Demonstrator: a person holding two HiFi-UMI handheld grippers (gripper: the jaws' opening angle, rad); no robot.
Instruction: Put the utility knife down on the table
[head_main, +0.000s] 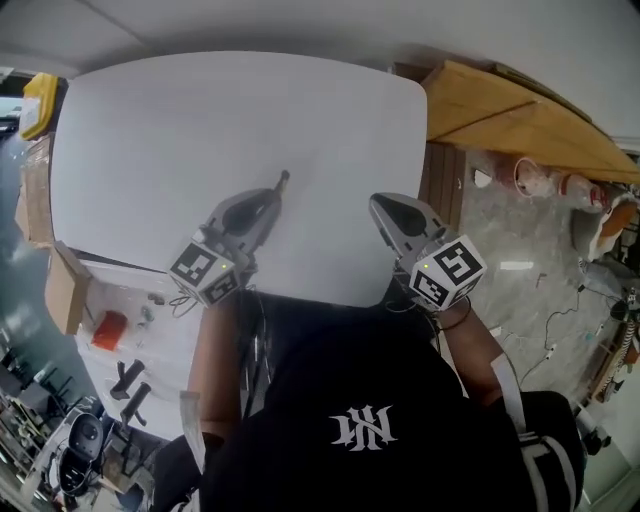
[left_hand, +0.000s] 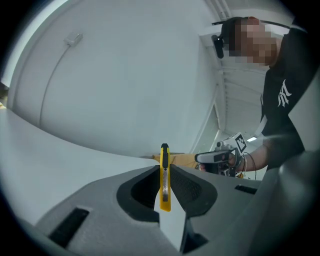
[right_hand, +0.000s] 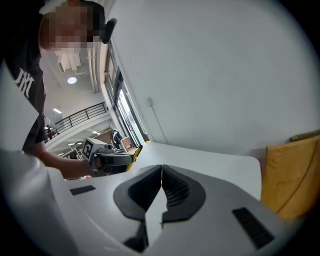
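The yellow utility knife (left_hand: 164, 176) stands on edge between the jaws of my left gripper (left_hand: 164, 169), which is shut on it. In the head view its dark tip (head_main: 283, 181) sticks out past the left gripper (head_main: 268, 203), over the near middle of the white table (head_main: 200, 110). My right gripper (head_main: 386, 209) hovers at the table's near right edge. Its jaws (right_hand: 161, 171) meet with nothing between them. The right gripper view shows the left gripper (right_hand: 111, 160) to the left, with the knife's yellow end (right_hand: 135, 152) poking out.
Wooden boards (head_main: 520, 120) lean beyond the table's right side. A yellow object (head_main: 40, 100) sits at the far left. Cardboard boxes (head_main: 62, 290) and a low shelf with an orange item (head_main: 110, 329) and tools lie at the near left.
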